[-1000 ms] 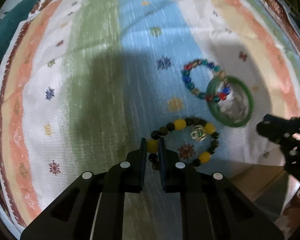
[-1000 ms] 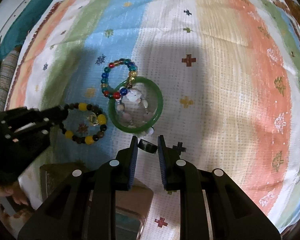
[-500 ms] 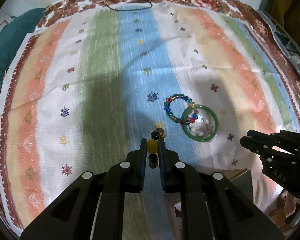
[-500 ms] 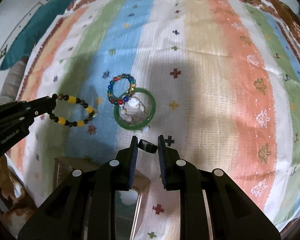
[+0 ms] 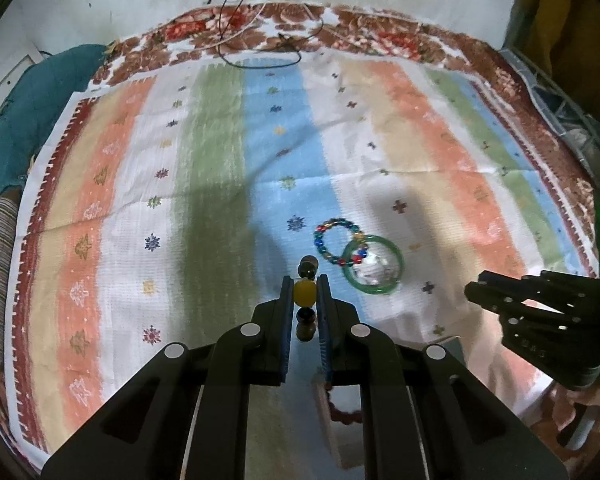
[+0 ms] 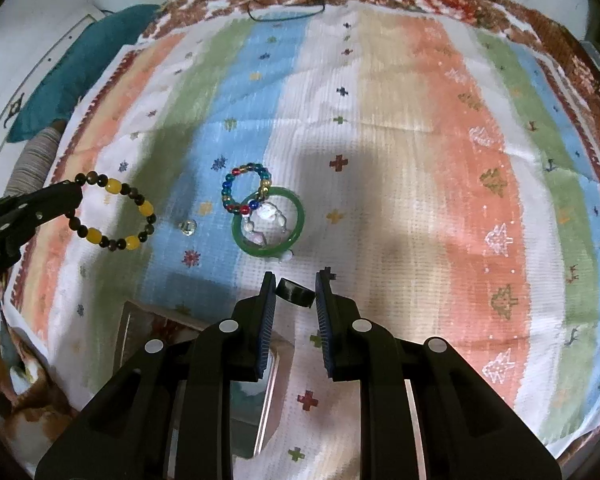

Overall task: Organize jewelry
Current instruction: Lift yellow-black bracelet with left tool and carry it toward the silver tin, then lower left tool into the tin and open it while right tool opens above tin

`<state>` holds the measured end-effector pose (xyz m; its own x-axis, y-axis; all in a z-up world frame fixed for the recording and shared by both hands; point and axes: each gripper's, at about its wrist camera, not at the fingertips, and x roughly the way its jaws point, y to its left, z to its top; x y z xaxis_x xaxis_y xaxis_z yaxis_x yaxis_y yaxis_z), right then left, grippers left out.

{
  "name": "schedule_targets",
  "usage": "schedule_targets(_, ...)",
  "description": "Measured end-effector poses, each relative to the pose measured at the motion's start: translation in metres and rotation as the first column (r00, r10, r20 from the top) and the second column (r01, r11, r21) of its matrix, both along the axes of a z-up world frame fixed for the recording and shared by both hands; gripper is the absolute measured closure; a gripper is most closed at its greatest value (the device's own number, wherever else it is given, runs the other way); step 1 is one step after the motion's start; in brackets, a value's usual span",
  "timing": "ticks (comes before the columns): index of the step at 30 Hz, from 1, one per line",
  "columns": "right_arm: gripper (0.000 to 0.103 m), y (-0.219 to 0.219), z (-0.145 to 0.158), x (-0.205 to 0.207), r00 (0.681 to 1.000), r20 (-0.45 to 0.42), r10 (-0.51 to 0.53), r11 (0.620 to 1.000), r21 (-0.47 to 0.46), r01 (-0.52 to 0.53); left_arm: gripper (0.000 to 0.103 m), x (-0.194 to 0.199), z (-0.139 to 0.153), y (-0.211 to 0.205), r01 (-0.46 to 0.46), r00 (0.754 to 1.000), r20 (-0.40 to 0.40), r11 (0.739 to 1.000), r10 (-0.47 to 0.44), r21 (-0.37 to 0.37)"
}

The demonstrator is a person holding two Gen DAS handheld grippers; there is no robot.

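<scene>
Both our grippers have risen: left gripper [image 5: 305, 294] still clamps the yellow-beaded bracelet [image 6: 112, 211], right gripper [image 6: 296, 292] the dark ring [image 6: 296, 293].

- The right gripper [image 6: 296, 286] pinches a dark ring [image 6: 296, 293] between its fingers [image 6: 267, 300].
- At the left edge, the left gripper [image 6: 66, 198] holds a yellow-and-brown bead bracelet [image 6: 114, 212] above the striped cloth [image 6: 420, 140].
- A multicoloured bead bracelet [image 6: 244, 188] overlaps a green bangle [image 6: 269, 222]; a pale beaded piece lies inside the bangle.
- A small clear bead [image 6: 188, 226] lies between the two bracelets.
</scene>
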<state>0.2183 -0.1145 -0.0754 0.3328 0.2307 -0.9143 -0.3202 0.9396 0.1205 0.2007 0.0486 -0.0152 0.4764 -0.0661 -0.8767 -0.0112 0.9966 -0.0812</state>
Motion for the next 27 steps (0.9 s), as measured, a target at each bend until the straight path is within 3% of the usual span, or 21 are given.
schedule_targets(15,0.082,-0.005,0.024,-0.036,0.994,0.099,0.047,0.998,0.043,-0.052,0.092,-0.055,0.034,-0.032,0.066,0.991,0.116,0.998,-0.065,-0.011)
schedule_targets(27,0.082,-0.001,0.027,-0.062,0.989,0.125,0.079,0.996,0.03,-0.083,0.092,-0.086,0.039,-0.052,0.115,0.982,0.152,0.993,-0.114,0.003)
